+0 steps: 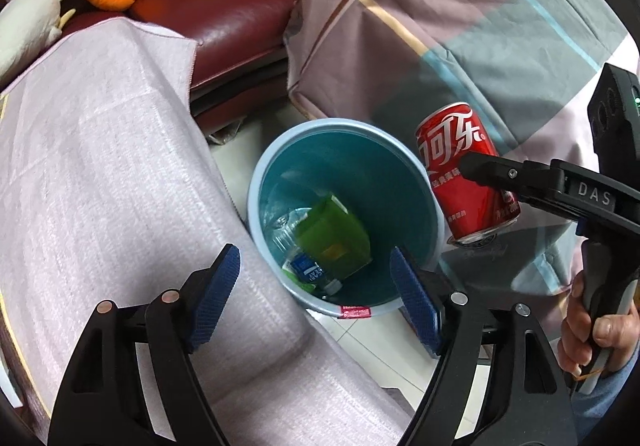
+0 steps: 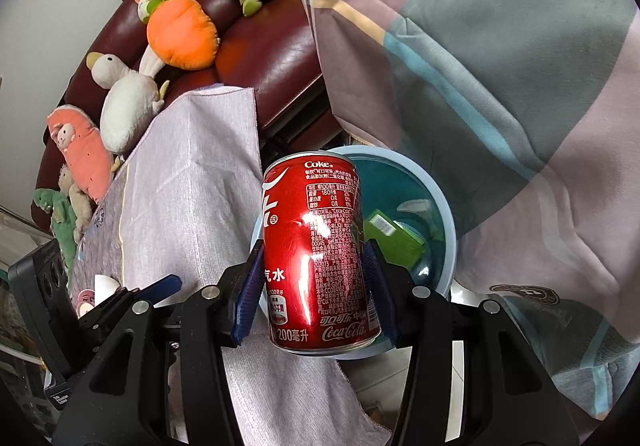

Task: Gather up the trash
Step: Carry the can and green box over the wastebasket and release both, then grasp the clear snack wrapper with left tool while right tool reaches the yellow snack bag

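Right hand-held gripper (image 2: pixel 316 286) is pinching a red can (image 2: pixel 316 258) upright, hanging over the rim of the blue bin (image 1: pixel 256 182). Left hand-held gripper (image 1: pixel 316 294) is hovering spread above the bin, which is holding a green carton (image 1: pixel 332 234) and a bottle (image 1: pixel 308 266).
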`<state>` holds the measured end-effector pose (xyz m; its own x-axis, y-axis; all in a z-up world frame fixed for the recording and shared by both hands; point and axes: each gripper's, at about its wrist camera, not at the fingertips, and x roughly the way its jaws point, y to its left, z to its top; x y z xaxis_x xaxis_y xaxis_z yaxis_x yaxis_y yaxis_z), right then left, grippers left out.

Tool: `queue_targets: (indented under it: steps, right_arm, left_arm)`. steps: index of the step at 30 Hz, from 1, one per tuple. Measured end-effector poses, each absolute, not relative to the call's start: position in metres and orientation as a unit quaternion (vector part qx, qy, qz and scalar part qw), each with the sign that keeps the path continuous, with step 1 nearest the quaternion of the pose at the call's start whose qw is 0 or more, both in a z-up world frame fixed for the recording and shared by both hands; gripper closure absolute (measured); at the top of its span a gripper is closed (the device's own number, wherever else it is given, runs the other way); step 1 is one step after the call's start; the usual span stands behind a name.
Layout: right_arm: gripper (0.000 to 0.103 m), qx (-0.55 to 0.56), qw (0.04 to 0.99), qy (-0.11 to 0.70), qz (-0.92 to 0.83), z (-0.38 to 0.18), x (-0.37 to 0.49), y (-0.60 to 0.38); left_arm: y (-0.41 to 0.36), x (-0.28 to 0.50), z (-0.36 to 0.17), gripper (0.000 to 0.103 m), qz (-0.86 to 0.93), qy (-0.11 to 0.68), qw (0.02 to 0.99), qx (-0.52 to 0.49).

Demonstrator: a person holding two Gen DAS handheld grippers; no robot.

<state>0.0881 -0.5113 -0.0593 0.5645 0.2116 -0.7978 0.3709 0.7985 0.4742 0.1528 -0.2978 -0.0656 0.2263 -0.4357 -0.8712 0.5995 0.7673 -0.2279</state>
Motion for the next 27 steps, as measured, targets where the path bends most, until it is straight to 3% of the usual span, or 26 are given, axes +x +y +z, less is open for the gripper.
queue_targets:
  steps: [4, 5, 6, 7, 27]
  right_arm:
    - [0.052, 0.302, 0.826, 0.472, -0.054, -0.061, 0.092, -0.507]
    - [0.046, 0.301, 0.824, 0.477, -0.055, -0.062, 0.093, -0.505]
    - [0.034, 0.301, 0.823, 0.478, -0.056, -0.062, 0.093, -0.504]
    - [0.032, 0.299, 0.824, 0.478, -0.059, -0.062, 0.093, -0.502]
    - [0.027, 0.271, 0.831, 0.483, -0.052, -0.025, 0.074, -0.450]
  left_arm:
    - [-0.289, 0.150, -0.063, 0.018, -0.331, 0.526, 0.780, 0.075]
    - [-0.287, 0.149, -0.062, 0.015, -0.330, 0.524, 0.782, 0.075]
    - [-0.286, 0.148, -0.061, 0.015, -0.330, 0.522, 0.783, 0.074]
    - [-0.285, 0.147, -0.059, 0.015, -0.332, 0.521, 0.783, 0.073]
    - [-0.210, 0.119, -0.017, 0.013, -0.316, 0.492, 0.810, 0.041]
